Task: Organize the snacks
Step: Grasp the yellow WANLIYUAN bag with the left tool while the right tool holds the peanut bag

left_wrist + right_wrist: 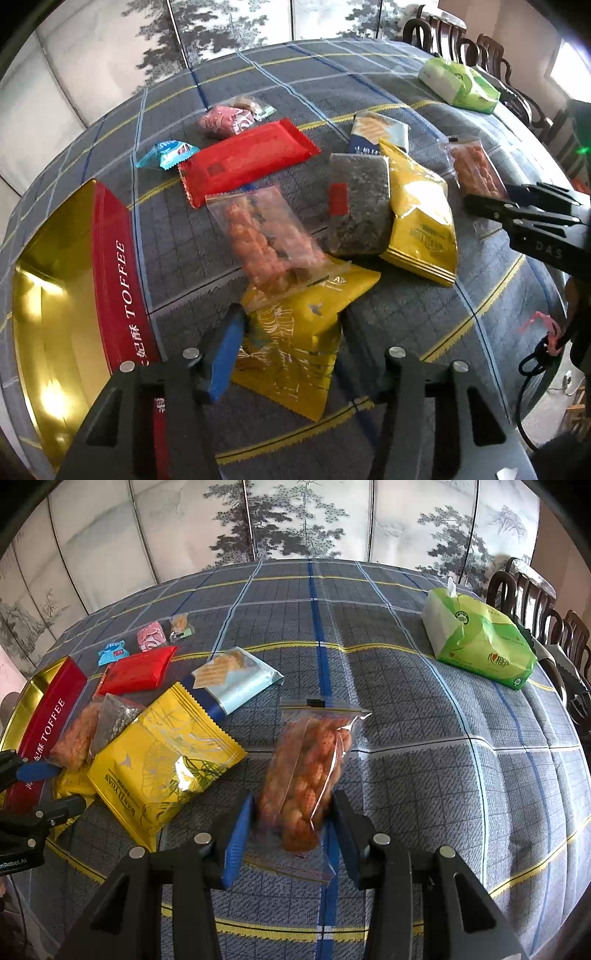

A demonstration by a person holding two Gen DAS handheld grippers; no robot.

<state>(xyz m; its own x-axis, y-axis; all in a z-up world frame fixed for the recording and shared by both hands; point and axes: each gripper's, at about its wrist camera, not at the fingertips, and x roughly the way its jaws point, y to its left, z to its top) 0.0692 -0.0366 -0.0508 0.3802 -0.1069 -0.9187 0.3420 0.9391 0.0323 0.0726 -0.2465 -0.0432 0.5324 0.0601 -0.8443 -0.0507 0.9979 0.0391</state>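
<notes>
My left gripper [291,339] is open with its jaws on either side of a yellow snack packet [295,339] lying on the tablecloth. A clear bag of orange snacks [262,236] lies over the packet's far end. A red and gold toffee tin [66,295] stands open to the left. My right gripper [293,819] is open around the near end of a second clear zip bag of orange snacks [310,768]. Another yellow packet [162,760], a grey packet [358,206], a red packet [247,158] and a blue cracker packet [236,679] lie between them.
Small sweets, blue [166,153] and pink [225,120], lie at the far left. A green tissue pack [480,642] sits at the far right of the table. Wooden chairs [535,602] stand beyond the right edge. A painted screen is behind the table.
</notes>
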